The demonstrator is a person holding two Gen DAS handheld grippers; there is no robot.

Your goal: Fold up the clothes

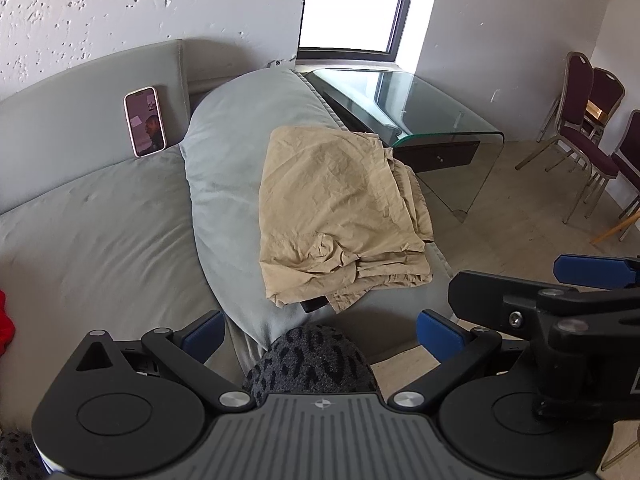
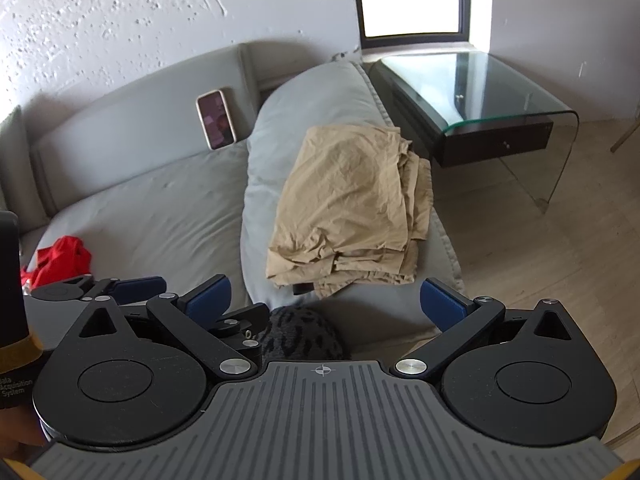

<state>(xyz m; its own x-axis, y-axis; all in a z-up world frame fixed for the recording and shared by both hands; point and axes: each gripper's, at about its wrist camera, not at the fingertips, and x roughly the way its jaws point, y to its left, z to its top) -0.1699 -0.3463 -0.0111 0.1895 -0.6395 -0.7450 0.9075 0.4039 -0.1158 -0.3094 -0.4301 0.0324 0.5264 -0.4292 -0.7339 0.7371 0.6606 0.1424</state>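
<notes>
The tan cloth [image 1: 340,216] lies folded on the wide arm of the grey sofa [image 1: 100,240], near a glass table [image 1: 460,120] on its right. The left gripper [image 1: 320,332] and right gripper [image 2: 324,300] both hang spread wide with nothing in them. A red cloth [image 2: 60,260] sits far left on the seat.

1 tan garment [image 1: 340,216], 1 phone [image 1: 145,121]

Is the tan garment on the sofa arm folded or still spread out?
Folded. The tan cotton garment lies as a compact rectangle on the grey sofa arm, with stacked layer edges showing along its right and front sides.
</notes>
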